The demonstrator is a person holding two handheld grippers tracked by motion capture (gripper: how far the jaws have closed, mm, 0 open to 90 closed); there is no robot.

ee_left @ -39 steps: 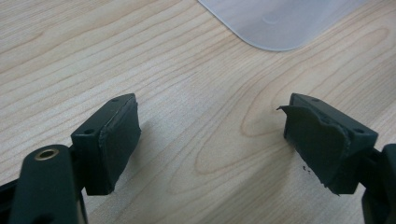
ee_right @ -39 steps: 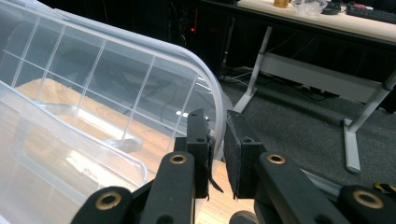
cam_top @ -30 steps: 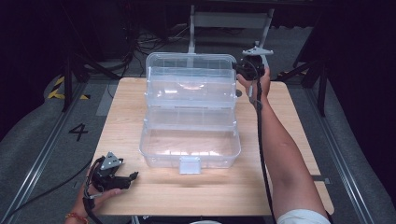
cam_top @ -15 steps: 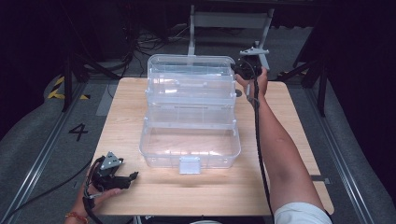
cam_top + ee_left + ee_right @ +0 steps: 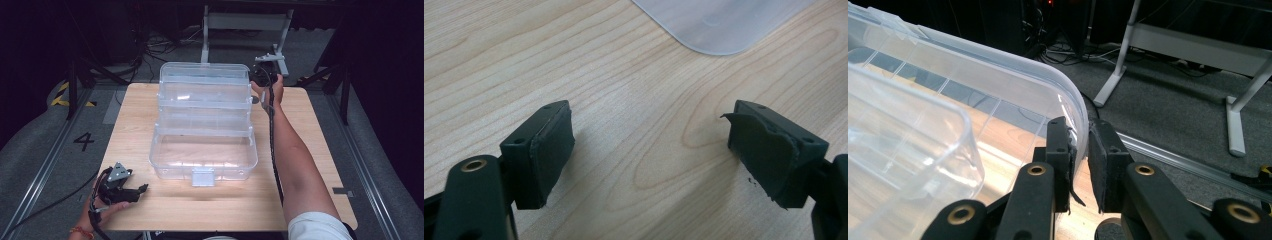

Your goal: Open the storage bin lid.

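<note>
Risk first, left to right. Left tongs (image 5: 131,191) rest on the bench (image 5: 310,130) at its near left corner, jaws wide apart with nothing between them, only bare wood and a corner of the box (image 5: 724,25) ahead. They are idle, so the danger there is small; I judge that a careless swing could knock the box's front latch (image 5: 203,176).

Mid-bench stands the clear tiered box (image 5: 204,125), its trays stepped back and up toward the far edge. Right tongs (image 5: 1079,150) are pinched on the thin rim of the top tray (image 5: 998,75) at its far right corner. That hold is narrow and the plastic is slick: I judge the rim may slip out, or a one-sided pull may twist the tiers or drag the light box across the bench.

The left hand (image 5: 100,205) lies low by the edge. The right arm (image 5: 295,165) stretches straight across the bench, hand raised at the box's far corner.
</note>
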